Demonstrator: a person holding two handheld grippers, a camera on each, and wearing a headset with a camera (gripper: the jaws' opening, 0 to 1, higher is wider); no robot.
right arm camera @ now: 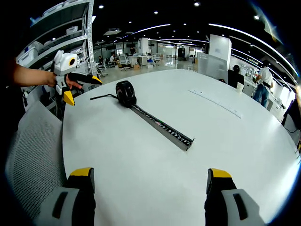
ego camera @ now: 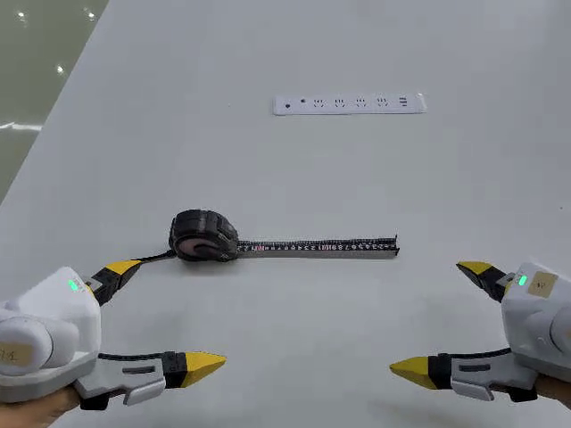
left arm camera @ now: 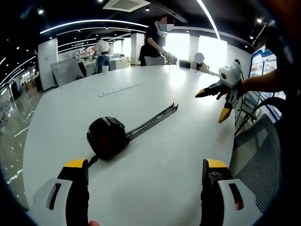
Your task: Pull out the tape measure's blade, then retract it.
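Head view: tape measure [ego camera: 204, 235] centre of surface [ego camera: 294, 169], blade [ego camera: 317, 247] out rightward, left gripper [ego camera: 176, 312] & right gripper [ego camera: 428, 315] near, fingers [ego camera: 201, 362] apart, empty; left gripper view: case [left arm camera: 107, 136] ahead; right gripper view: blade tip [right arm camera: 187, 142] ahead; we reckon retract's next, steadying case w/ left.

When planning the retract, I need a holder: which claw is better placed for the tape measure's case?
Left, probably: the left claw sits nearest the case; the right claw faces the blade tip.

Bright, even light from ceiling strips [left arm camera: 94, 20] above my table [ego camera: 357, 339], faint soft shadow under the tape [ego camera: 204, 235], glare spots on the floor [ego camera: 36, 80], sharp centre, fisheye-bent edges in my gripper views.
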